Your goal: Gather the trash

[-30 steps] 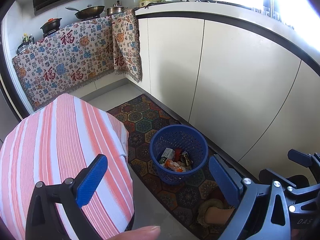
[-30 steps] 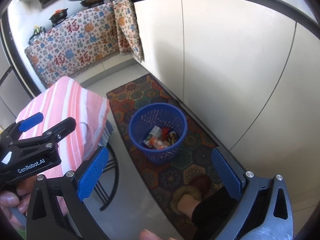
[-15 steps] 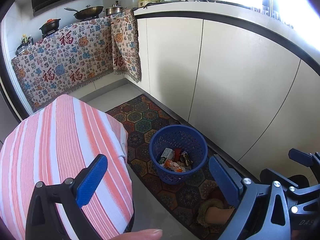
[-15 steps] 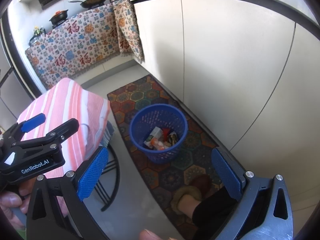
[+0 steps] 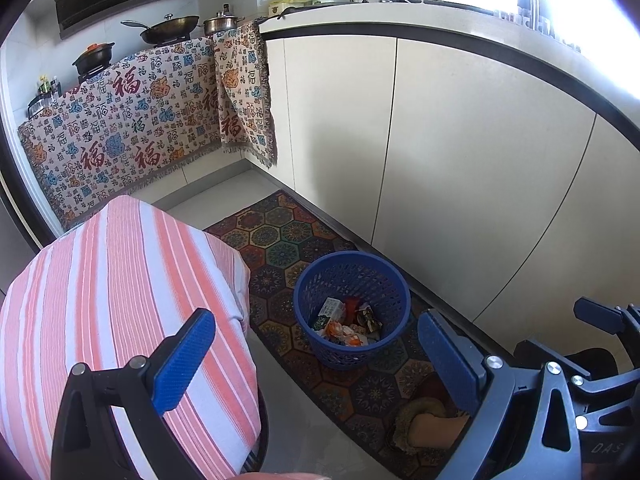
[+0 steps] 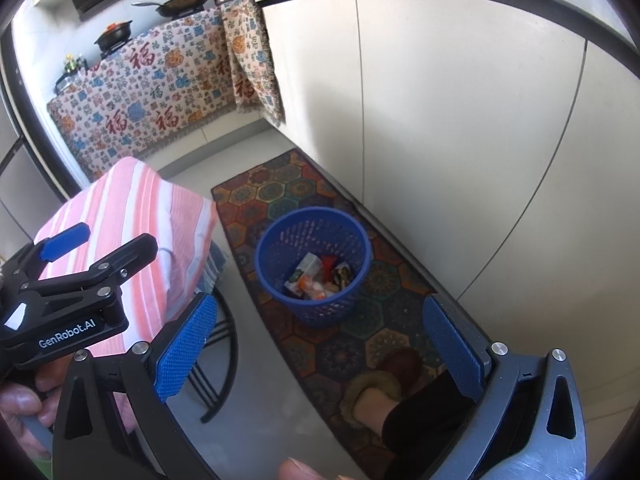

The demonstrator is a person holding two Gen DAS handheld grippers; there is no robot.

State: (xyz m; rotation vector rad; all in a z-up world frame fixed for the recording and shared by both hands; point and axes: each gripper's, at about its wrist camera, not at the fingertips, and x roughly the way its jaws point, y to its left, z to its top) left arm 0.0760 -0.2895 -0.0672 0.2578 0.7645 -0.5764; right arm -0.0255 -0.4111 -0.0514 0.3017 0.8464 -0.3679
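Both grippers, the left gripper (image 5: pixel 314 354) and the right gripper (image 6: pixel 316 344), are spread wide and hold nothing. Beyond them on the patterned rug (image 5: pixel 280 240) stands a blue basket (image 5: pixel 352 308) holding trash (image 5: pixel 346 322) (wrappers). No loose trash shows; collecting looks finished.

Cream cabinets (image 5: pixel 460 152) under sunlit counter; hexagon-patterned rug (image 5: pixel 280 240) on grey floor (image 5: pixel 224 196).

Right wrist view has drawn back and upward slightly: the blue basket (image 6: pixel 314 266) sits marginally lower in frame, and the left gripper (image 6: pixel 100 246) has risen. Left wrist view shifted negligibly.
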